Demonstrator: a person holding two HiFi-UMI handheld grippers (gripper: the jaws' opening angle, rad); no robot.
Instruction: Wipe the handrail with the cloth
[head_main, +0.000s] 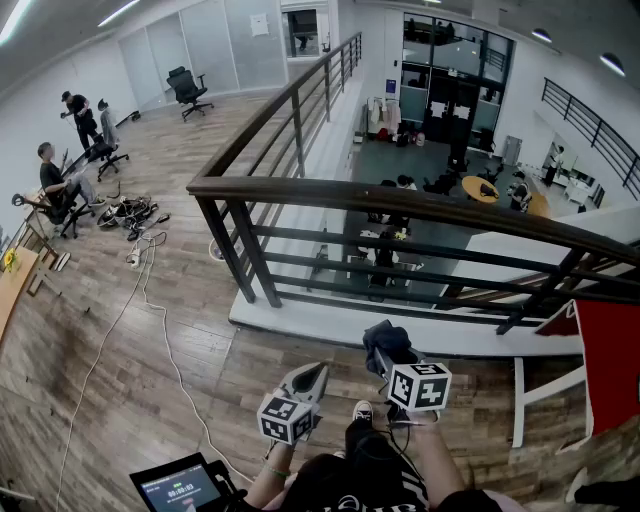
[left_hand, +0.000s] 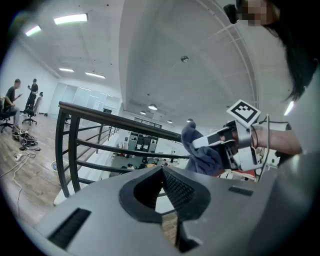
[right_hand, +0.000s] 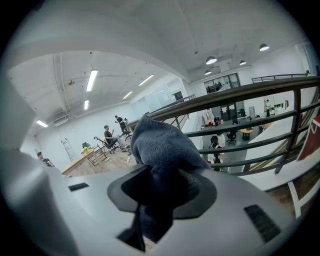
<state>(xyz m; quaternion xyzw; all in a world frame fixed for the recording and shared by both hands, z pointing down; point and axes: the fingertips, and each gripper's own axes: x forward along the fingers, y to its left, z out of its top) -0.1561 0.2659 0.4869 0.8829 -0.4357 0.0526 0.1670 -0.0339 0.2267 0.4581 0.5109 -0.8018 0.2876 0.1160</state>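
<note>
Handrail (head_main: 400, 203): dark top rail, long axis left-right across mid frame in the head view, with a corner post at its left end. It sits up-frame of both grippers, well apart from them, no contact.

Cloth (head_main: 384, 343): dark blue, bunched in the right gripper (head_main: 388, 362) at lower centre. Jaws are clamped on it and the wad sticks out past the tips toward the rail.

Left gripper (head_main: 308, 382) is just left of it, jaws together, nothing between them.

Judgement: the right gripper reaches forward, lands the cloth on the rail top, then runs along its axis.
</note>
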